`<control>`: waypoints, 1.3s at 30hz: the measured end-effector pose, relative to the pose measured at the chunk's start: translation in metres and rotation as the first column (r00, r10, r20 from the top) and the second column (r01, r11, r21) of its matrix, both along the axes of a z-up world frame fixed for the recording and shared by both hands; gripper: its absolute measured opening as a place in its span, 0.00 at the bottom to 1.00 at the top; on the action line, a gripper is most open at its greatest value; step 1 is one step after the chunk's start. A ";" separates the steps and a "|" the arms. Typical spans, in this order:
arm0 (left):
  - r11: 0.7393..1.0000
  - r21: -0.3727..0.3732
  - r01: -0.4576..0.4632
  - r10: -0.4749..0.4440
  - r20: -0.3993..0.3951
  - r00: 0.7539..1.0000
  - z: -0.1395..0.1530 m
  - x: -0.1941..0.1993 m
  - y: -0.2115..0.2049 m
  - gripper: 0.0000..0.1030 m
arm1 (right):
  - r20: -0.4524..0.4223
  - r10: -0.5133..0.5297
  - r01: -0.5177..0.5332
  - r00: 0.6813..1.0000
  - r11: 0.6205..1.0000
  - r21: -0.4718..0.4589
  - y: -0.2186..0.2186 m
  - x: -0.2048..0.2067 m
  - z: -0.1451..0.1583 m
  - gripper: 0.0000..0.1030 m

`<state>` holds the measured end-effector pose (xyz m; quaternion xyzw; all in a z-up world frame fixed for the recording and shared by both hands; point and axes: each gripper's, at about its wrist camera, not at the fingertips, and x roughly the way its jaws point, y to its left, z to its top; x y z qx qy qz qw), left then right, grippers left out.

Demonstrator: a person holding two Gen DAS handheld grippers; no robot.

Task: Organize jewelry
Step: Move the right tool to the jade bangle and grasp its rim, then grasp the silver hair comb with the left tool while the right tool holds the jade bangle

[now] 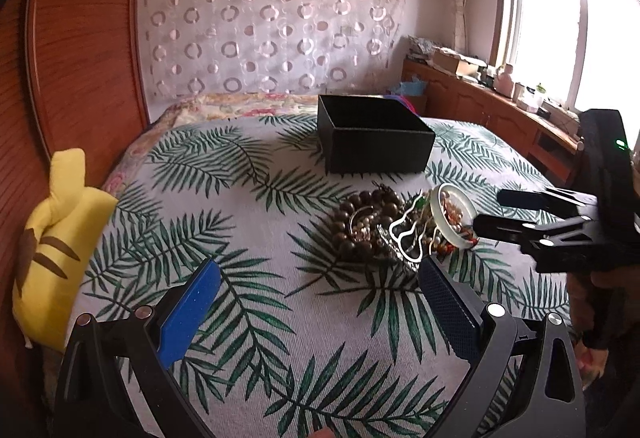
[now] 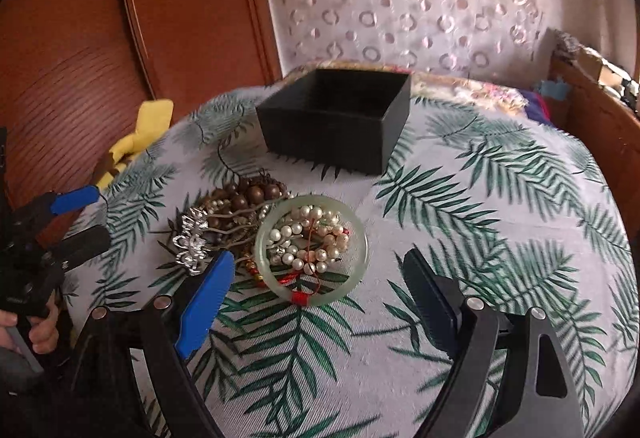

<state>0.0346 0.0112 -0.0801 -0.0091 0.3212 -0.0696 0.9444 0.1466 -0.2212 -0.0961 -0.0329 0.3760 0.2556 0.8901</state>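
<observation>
Jewelry pile [image 2: 256, 234] sits mid-surface on the palm-leaf bedspread [image 2: 460, 230], in front of an open black box [image 2: 340, 117] that stands toward the headboard-side edge; box and pile are apart. Can't see the box floor well enough to tell what's in it.

Pile contents: pale green jade bangle [image 2: 362, 238] lying flat on the near right of the heap, white pearl strand [image 2: 304, 234] bunched inside its ring, red thread wrapped at the bangle's near rim. Dark wooden bead strand [image 2: 248, 195] on the far left of the heap, silver ornament [image 2: 190, 242] at the left edge.

Right gripper [image 2: 316, 278]: fingers spread wide, nothing between them, low over the bedspread with the bangle just ahead, between the tips. Left blue pad tip is close beside the bangle's left rim; contact can't be told.

Left gripper [image 1: 320, 274]: fingers wide apart, holding nothing, near side of the pile; its right pad tip is just beside the silver ornament.

Yellow plush toy [image 1: 52, 242] lies at the bedspread's left edge against the wooden headboard [image 1: 80, 37].
</observation>
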 end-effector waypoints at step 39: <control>0.965 0.150 0.216 -0.202 -0.105 0.974 -0.019 0.039 -0.067 0.69 | -0.035 -0.008 0.006 0.999 0.999 -0.052 -0.039 -0.017 -0.015 0.72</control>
